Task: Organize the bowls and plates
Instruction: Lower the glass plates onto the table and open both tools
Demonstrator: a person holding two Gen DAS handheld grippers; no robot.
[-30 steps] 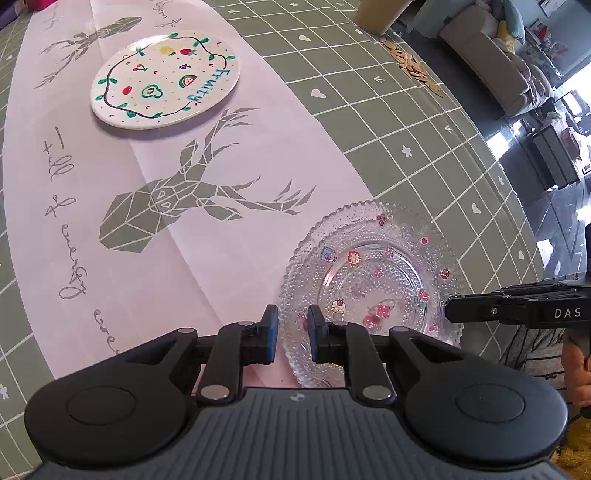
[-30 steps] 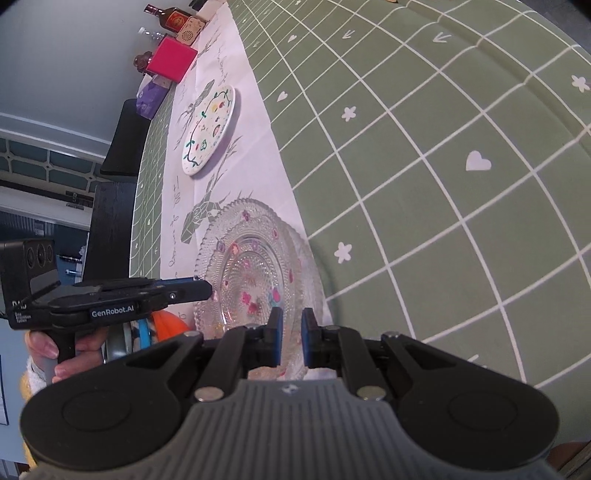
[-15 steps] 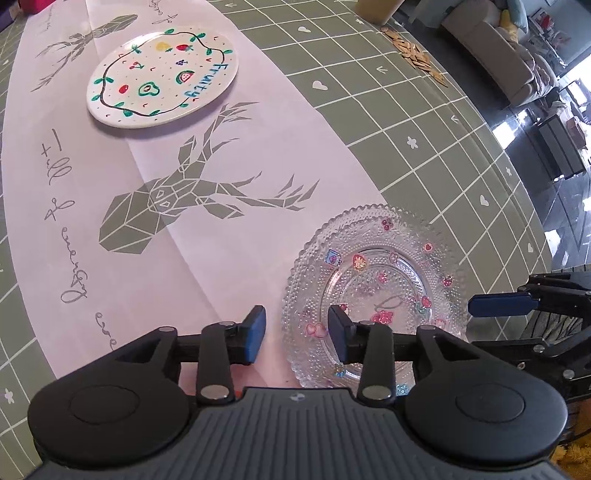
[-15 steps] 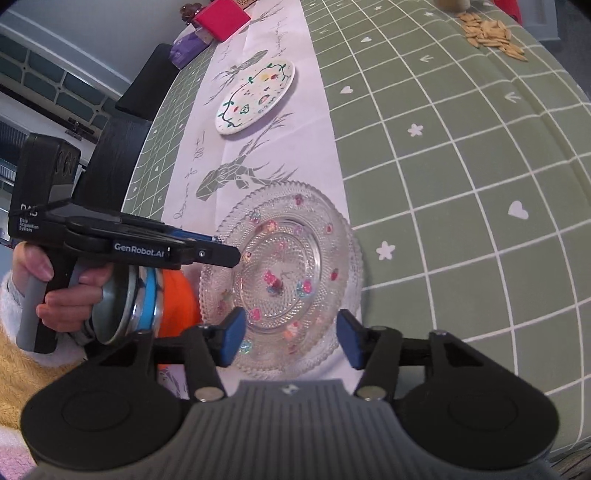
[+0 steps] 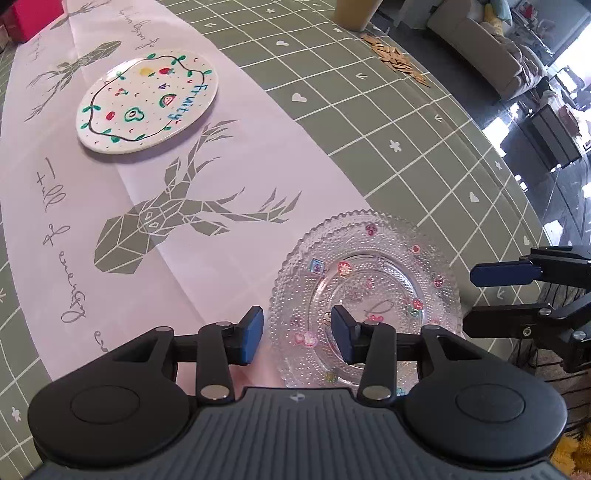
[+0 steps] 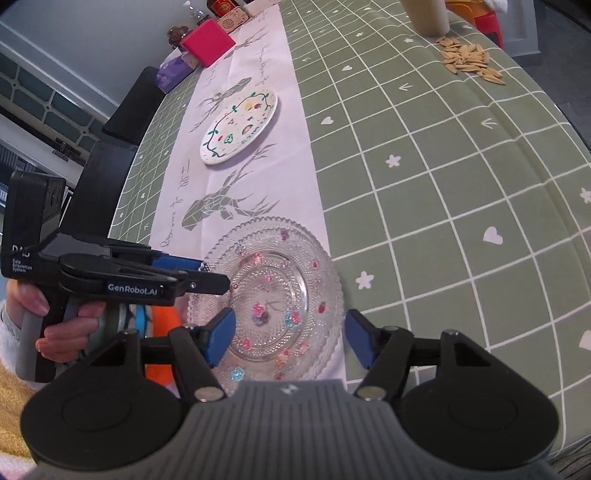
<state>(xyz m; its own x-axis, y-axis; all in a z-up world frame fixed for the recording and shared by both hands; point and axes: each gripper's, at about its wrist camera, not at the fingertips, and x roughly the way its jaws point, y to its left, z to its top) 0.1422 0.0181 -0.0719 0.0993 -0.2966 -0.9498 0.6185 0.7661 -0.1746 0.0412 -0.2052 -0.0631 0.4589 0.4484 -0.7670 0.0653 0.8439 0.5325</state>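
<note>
Two clear glass plates [image 5: 365, 288] with small coloured fruit stickers lie stacked at the near end of the white table runner [image 5: 221, 177], also visible as glass plates [image 6: 273, 291] in the right wrist view. My left gripper [image 5: 297, 332] hovers over their left rim, jaws opening, pads clear of the glass. My right gripper [image 6: 290, 341] hangs over their near edge, jaws opening wide, gripping nothing. Each gripper shows in the other's view: left gripper [image 6: 207, 275], right gripper [image 5: 502, 273]. A white plate painted with fruit [image 5: 147, 101] lies farther along the runner, white plate [image 6: 240, 127].
The green checked tablecloth [image 6: 424, 184] covers the table. A pile of seeds [image 6: 469, 59] and a beige cup [image 6: 424, 14] are at the far right. A pink box [image 6: 207, 42] and small items stand at the far end. Black chairs [image 6: 110, 177] line the left side.
Both grippers have gone from shut to open above the glass plates. The right gripper has rolled and lifted a little. The glass plates stay on the runner.
</note>
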